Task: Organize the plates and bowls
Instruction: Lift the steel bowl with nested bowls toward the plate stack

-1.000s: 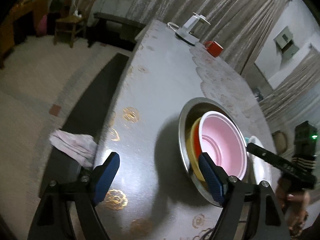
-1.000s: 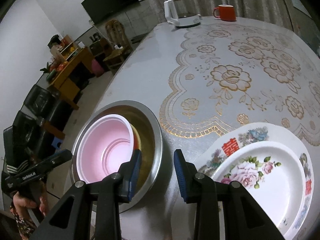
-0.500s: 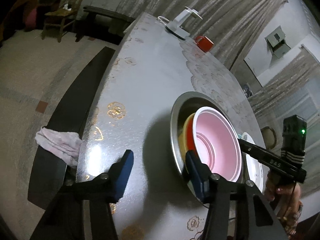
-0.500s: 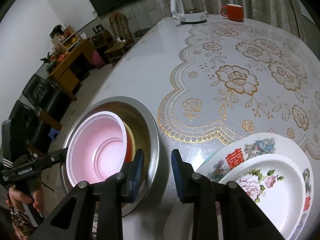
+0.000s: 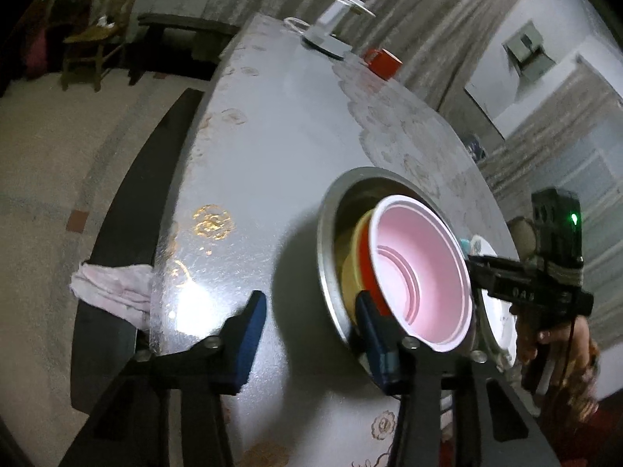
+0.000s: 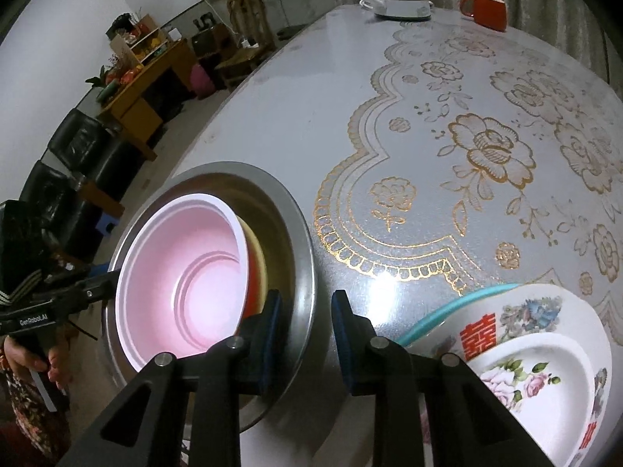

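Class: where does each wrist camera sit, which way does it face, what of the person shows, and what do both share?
Left wrist: on the left tool, facing down across the table at the metal basin; jaws, just closing, straddle its rim; right hand shows.
Right wrist: on the right tool, facing down at the basin's other side; jaws, also just closing, straddle the rim; left hand shows.
Shared: basin, pink bowl, red mug.

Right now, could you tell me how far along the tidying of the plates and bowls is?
Done: bowls nest in the basin, pink on top; plates are stacked beside it. In hand: left gripper and right gripper straddle opposite sides of its rim, jaws just closing, pads not yet pressing. Remaining: probably grip and move the basin.
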Demonstrator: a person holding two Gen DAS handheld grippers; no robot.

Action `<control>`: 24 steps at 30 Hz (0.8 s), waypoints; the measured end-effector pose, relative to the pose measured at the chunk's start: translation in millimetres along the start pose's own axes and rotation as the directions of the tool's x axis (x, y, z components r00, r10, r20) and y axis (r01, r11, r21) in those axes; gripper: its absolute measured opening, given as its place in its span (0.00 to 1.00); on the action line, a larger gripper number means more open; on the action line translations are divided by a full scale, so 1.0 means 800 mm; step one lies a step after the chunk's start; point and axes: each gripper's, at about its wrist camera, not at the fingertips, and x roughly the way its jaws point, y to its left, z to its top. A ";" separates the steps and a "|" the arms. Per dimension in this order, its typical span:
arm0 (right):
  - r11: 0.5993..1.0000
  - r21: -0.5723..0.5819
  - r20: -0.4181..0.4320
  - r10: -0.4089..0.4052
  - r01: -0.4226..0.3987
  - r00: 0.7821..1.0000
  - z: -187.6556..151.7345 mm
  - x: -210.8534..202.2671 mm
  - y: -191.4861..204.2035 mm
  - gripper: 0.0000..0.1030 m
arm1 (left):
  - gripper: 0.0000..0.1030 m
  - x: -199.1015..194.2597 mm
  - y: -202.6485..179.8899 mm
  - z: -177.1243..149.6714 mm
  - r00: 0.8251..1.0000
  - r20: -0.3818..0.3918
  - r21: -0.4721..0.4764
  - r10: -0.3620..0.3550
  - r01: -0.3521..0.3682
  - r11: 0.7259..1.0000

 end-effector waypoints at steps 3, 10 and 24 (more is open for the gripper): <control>1.000 0.000 -0.013 0.029 -0.029 1.000 0.002 0.001 -0.003 0.23 | 0.32 -0.001 -0.008 0.002 1.000 -0.010 0.046 -0.010 0.010 0.999; 0.995 0.011 -0.010 0.095 -0.095 0.995 0.007 0.007 -0.008 0.12 | 0.31 -0.002 0.000 0.000 0.998 -0.002 0.071 -0.064 0.064 0.995; 0.991 0.059 0.023 0.115 -0.116 0.993 -0.001 0.006 -0.007 0.11 | 0.36 0.002 0.021 -0.014 0.975 0.019 -0.072 -0.222 0.223 0.972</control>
